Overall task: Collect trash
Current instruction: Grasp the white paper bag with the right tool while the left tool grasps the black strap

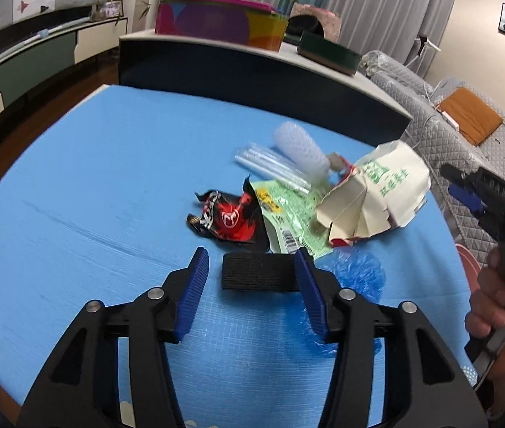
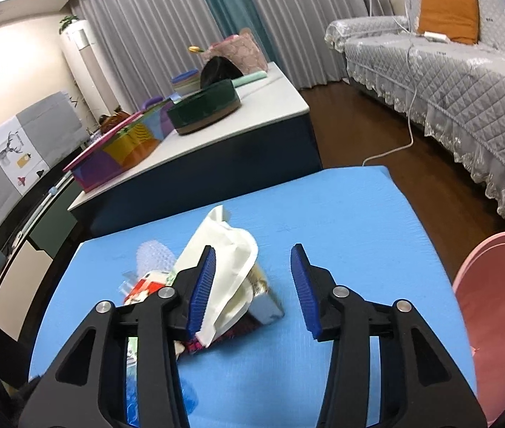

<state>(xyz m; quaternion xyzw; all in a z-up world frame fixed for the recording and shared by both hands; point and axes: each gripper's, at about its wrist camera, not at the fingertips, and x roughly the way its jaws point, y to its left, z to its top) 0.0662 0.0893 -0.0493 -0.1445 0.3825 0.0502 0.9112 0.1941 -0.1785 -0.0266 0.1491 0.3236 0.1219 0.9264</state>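
One black band [image 1: 257,271], one carton [image 1: 373,196], two wrappers [image 1: 227,219].

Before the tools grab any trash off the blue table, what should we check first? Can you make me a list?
1. Left tool open, nothing held: ok.
2. Right tool open, nothing held: ok.
3. Black strap sits between the left tool's tips: ok.
4. Crumpled paper bag centred in the right tool: not ok, it lies by one finger.
5. Pink bin near the table's edge: ok.
6. Anything hidden under the pile: cannot tell.
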